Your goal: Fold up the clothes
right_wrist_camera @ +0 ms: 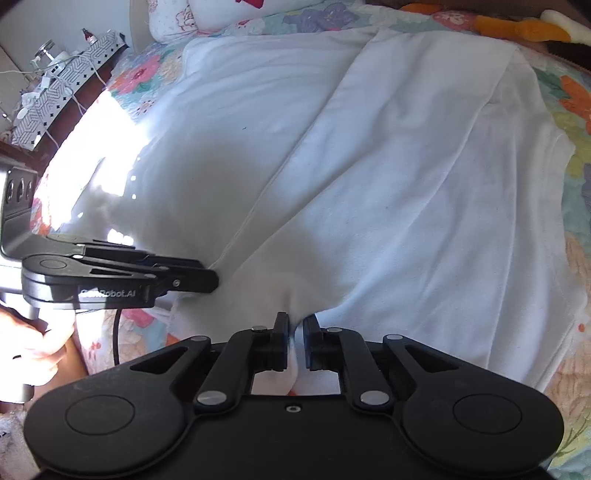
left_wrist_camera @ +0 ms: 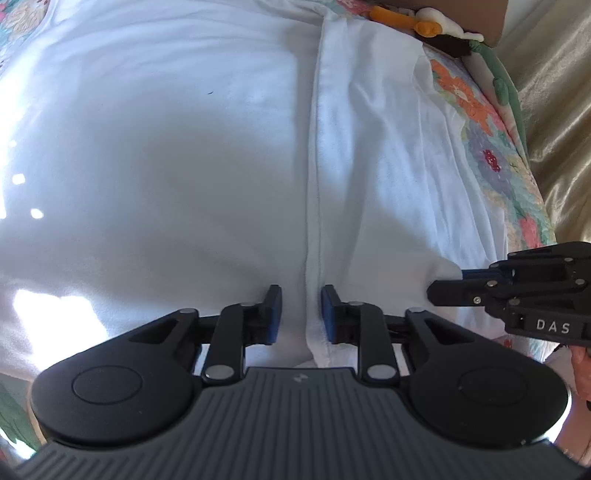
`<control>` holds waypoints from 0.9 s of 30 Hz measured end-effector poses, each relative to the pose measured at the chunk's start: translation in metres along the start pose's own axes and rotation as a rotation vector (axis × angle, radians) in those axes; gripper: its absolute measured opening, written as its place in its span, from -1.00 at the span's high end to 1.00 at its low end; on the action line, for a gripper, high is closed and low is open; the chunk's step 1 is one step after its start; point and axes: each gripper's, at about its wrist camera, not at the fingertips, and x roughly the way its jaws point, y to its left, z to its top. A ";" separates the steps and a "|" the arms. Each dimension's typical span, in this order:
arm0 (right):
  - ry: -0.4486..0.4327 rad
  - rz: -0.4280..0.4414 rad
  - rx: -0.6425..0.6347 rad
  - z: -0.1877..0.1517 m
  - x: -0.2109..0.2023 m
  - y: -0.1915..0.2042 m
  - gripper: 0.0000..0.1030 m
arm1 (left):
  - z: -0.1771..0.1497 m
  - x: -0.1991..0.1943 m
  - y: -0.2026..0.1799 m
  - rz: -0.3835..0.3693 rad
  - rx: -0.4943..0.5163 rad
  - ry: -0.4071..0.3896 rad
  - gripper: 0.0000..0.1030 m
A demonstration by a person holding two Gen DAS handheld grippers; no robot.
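A white garment (left_wrist_camera: 184, 166) (right_wrist_camera: 406, 184) lies spread over a floral bedspread (left_wrist_camera: 491, 147) (right_wrist_camera: 569, 110). One flap is folded in, and its hemmed edge (left_wrist_camera: 314, 184) runs down the middle. My left gripper (left_wrist_camera: 301, 314) (right_wrist_camera: 212, 278) straddles the near end of that edge. It is open, its blue pads (left_wrist_camera: 275, 314) standing apart from the cloth. My right gripper (right_wrist_camera: 295, 339) (left_wrist_camera: 448, 282) is to its right at the garment's near border. It is shut on a pinch of white fabric that puckers up into its jaws.
An orange and white soft toy (left_wrist_camera: 391, 16) (right_wrist_camera: 517, 27) lies at the far edge of the bed. A gold cloth (left_wrist_camera: 554, 110) hangs beyond the right side. A cluttered side table (right_wrist_camera: 62, 85) stands at far left. A person's hand (right_wrist_camera: 33, 339) holds the left gripper.
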 end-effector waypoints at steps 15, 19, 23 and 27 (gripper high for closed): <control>-0.343 0.223 -0.186 0.011 -0.037 0.120 -0.12 | -0.028 -0.173 0.122 0.186 -0.430 -0.272 -0.56; -0.340 0.263 -0.220 0.022 -0.025 0.162 -0.14 | -0.024 -0.183 0.162 0.264 -0.520 -0.236 -0.57; -0.323 0.276 -0.228 0.039 -0.004 0.193 -0.21 | -0.019 -0.165 0.203 0.145 -0.667 -0.159 -0.61; -0.292 0.264 -0.222 0.043 0.023 0.204 -0.25 | -0.020 -0.140 0.238 0.103 -0.859 -0.121 -0.66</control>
